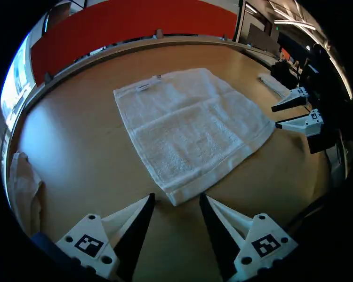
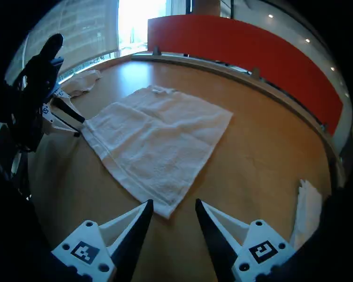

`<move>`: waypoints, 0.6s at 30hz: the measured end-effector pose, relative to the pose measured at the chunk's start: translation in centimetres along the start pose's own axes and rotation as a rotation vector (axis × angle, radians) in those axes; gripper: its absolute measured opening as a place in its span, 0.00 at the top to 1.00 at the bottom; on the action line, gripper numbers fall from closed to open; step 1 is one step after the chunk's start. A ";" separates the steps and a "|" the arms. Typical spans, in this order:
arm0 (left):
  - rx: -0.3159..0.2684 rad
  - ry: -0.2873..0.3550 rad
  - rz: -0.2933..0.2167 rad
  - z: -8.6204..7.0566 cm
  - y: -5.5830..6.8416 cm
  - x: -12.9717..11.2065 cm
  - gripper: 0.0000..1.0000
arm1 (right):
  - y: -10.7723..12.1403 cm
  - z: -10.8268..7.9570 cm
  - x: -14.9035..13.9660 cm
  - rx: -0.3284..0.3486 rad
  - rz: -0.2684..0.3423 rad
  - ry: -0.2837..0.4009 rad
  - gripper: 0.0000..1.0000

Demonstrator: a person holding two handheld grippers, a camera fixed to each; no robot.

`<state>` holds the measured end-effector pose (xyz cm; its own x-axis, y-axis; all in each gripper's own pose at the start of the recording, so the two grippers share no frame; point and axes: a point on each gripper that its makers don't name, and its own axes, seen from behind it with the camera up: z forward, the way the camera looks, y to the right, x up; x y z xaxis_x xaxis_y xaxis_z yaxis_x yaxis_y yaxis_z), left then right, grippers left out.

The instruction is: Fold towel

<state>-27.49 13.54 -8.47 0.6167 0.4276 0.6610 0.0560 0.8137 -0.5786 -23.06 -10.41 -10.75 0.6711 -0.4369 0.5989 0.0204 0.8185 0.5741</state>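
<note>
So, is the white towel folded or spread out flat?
Spread flat: the towel lies open on the table, four corners showing, nothing doubled over.

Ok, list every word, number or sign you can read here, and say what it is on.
No readable text.
Tag at the far edge of the towel: too small to read.
Square markers on the left gripper and right gripper: black-and-white patterns, no letters.

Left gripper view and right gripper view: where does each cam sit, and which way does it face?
Left gripper view: rides the left gripper, which is open, and looks forward at a near corner of the towel on the table; right gripper at far right.
Right gripper view: rides the right gripper, faces another corner of that towel; left gripper at far left.
Shared: towel, table, orange panel, both grippers.
</note>
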 end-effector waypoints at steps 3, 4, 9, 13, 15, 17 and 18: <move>0.005 -0.003 0.006 0.1 -0.1 0.0 0.34 | 0.1 -0.1 0.0 0.000 0.001 -0.001 0.31; 0.006 -0.003 0.006 0.1 -0.1 0.0 0.35 | 0.0 -0.1 -0.1 0.002 0.000 -0.001 0.31; 0.016 -0.009 0.007 0.2 -0.4 0.0 0.46 | 0.0 -0.1 -0.1 0.005 -0.006 -0.005 0.35; 0.013 -0.014 0.014 0.3 -0.3 0.0 0.50 | 0.0 0.0 -0.2 0.008 -0.009 -0.009 0.36; 0.015 -0.017 0.017 0.4 -0.2 0.0 0.57 | 0.0 0.0 -0.3 0.009 -0.010 -0.012 0.38; 0.024 -0.019 0.019 0.4 -0.4 0.0 0.64 | -0.1 0.1 -0.4 0.011 -0.010 -0.015 0.39; 0.027 -0.020 0.021 0.4 -0.4 0.0 0.66 | -0.1 0.1 -0.4 0.013 -0.009 -0.017 0.39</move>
<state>-27.84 13.41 -8.03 0.6018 0.4518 0.6585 0.0223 0.8148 -0.5794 -23.40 -10.33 -11.02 0.6585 -0.4502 0.6031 0.0169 0.8099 0.5863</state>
